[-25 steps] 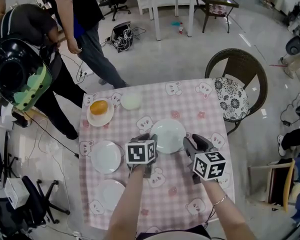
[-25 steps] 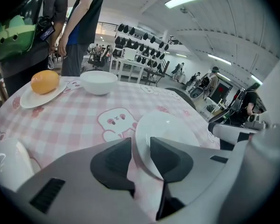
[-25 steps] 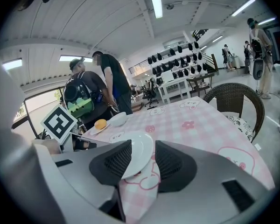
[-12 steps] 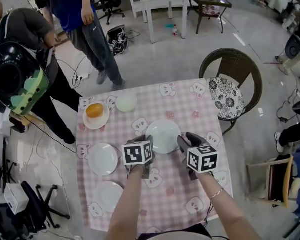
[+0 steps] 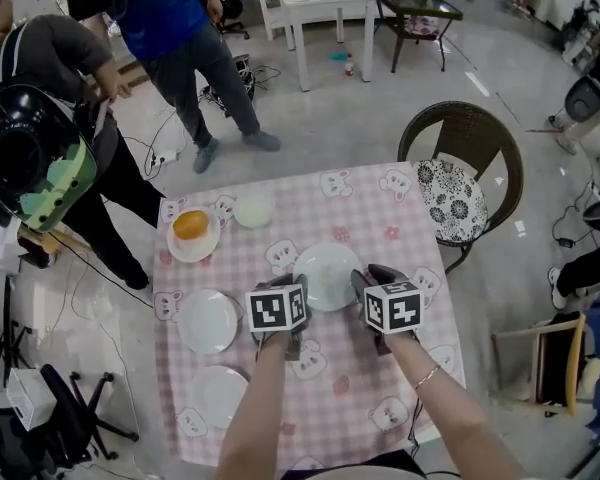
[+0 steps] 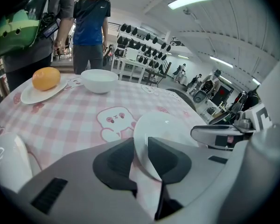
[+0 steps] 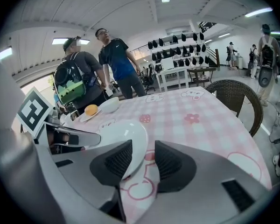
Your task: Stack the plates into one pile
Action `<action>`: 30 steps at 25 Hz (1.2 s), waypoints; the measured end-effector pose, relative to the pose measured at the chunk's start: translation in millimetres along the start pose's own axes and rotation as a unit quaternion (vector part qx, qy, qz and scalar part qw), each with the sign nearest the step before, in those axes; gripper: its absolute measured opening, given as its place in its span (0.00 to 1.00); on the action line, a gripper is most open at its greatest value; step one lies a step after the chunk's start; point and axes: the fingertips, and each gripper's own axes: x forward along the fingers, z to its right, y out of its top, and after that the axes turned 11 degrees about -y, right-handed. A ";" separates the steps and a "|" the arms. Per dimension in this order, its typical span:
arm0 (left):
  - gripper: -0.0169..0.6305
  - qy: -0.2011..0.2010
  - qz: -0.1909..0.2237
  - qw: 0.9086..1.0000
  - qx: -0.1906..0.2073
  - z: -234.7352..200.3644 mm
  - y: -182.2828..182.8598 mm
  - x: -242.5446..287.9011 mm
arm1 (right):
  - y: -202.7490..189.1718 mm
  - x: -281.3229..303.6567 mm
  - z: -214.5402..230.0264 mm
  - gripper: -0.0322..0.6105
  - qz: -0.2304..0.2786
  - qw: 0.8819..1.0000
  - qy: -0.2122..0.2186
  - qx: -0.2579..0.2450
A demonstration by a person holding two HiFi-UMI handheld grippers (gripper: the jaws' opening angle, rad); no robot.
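head view: left gripper (image 5: 288, 286) just clamped on plate (image 5: 327, 271), right gripper (image 5: 365, 278) closing around it

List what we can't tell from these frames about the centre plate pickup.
- Head view: jaw tips too small to read contact with the centre plate.
- Left gripper view: the left gripper covers that plate's near rim; lifted off the tablecloth or not, unclear.
- Left gripper view: side plate cut off by the gripper body and picture edge.
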 end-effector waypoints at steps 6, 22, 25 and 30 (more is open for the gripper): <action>0.20 0.000 0.001 1.000 0.001 -0.2 1.6 -2.2 | -5.7 7.6 -7.4 0.25 -0.037 0.998 -0.019 -0.042; 0.19 0.003 0.030 1.000 0.005 6.0 -1.2 -5.6 | -1.7 2.7 -1.6 0.18 -0.014 0.999 -0.019 0.029; 0.18 0.012 0.042 0.999 0.003 6.5 -4.0 -18.6 | -1.1 -4.4 -6.8 0.16 -0.006 0.999 -0.012 0.044; 0.16 0.029 0.068 0.997 0.002 17.0 -8.7 -38.8 | 5.2 -20.2 -12.2 0.16 0.024 0.999 0.001 0.024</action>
